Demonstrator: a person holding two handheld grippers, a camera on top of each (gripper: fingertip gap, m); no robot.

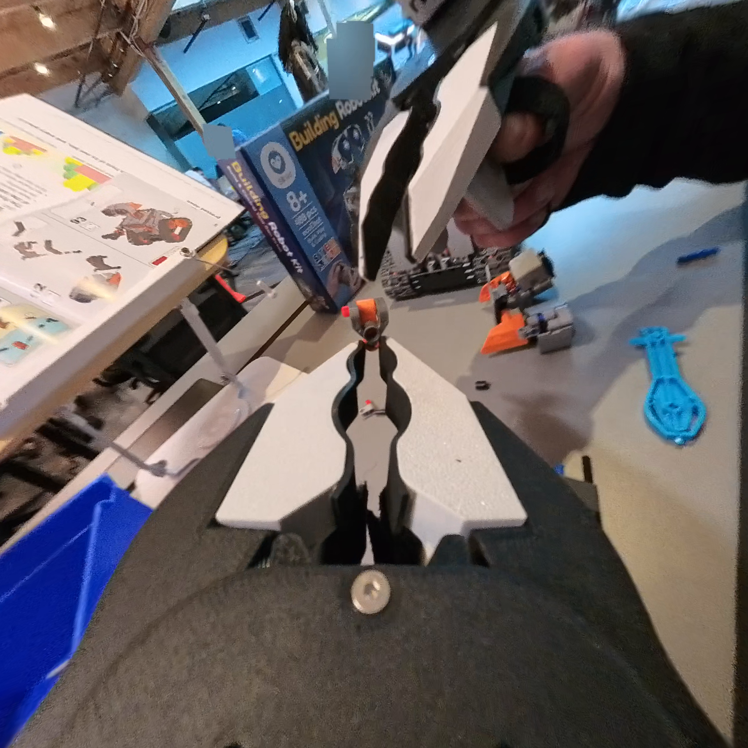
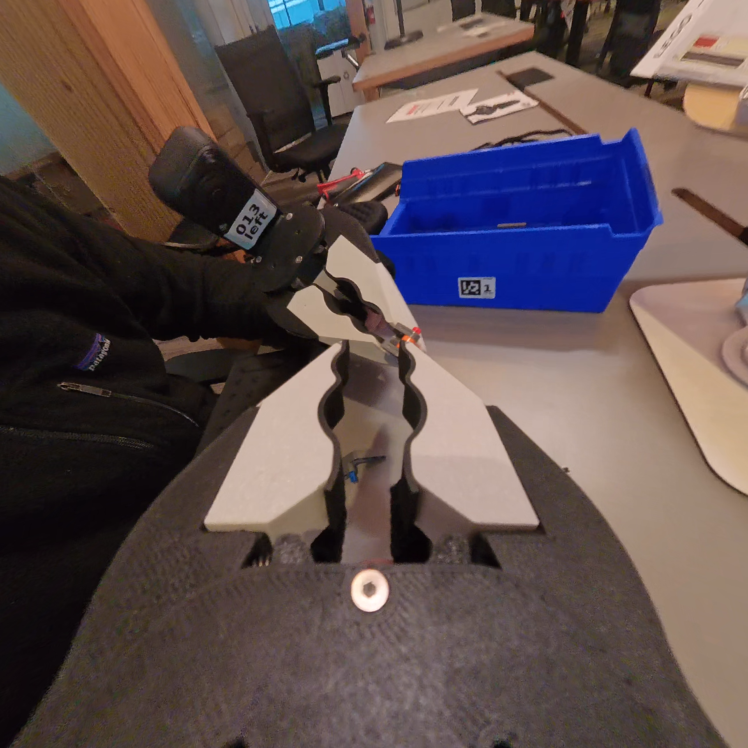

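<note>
Left wrist view, left tool (image 1: 370,344) gripping grey-orange piece (image 1: 369,319), printed blue box (image 1: 319,202) behind

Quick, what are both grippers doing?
Left gripper: shut on a small grey-orange part.
Right gripper: open, holding nothing.

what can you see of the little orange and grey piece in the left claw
The piece is a small plastic build: a grey frame with an orange insert, a red peg on one side and a dark round hole facing the left wrist camera. It sits pinched at the very tips of the left claw, clear of the grey table. In the right wrist view it pokes out past the tips, showing orange and red bands. The right claw hovers just above it, jaws apart, not touching.
</note>
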